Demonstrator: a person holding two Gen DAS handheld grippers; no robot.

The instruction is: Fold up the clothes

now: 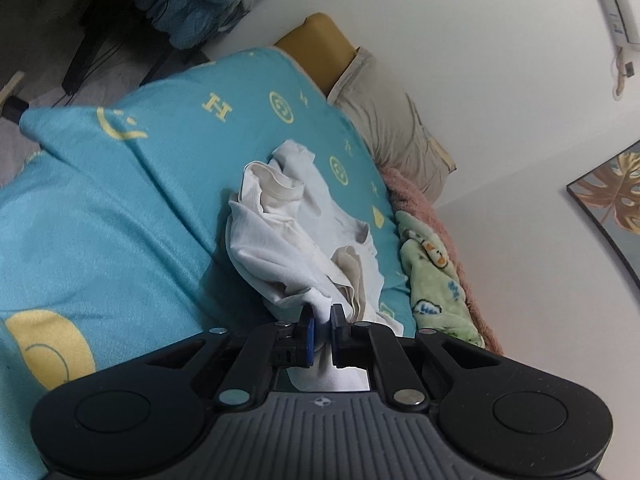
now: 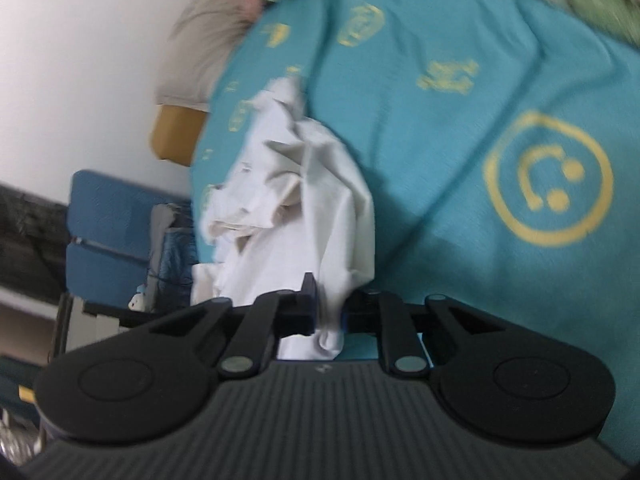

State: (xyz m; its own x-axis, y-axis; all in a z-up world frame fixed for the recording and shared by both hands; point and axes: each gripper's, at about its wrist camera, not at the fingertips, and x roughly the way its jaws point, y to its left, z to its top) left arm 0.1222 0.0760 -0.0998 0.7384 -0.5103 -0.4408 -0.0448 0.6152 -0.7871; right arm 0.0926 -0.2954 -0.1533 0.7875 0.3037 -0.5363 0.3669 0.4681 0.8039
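Your left gripper (image 1: 322, 314) and right gripper (image 2: 329, 300) each pinch the crumpled white garment (image 1: 292, 236) lying on the teal smiley-print blanket (image 1: 100, 200), beside a beige pillow (image 1: 392, 132) against the white wall (image 1: 480, 60).

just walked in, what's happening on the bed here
A person with tongs in each hand is starting to fold a white shirt on the blue blanket. The left tongs and the right tongs are each shut on a bunch of its cloth. The shirt is crumpled in a heap, not yet spread flat.
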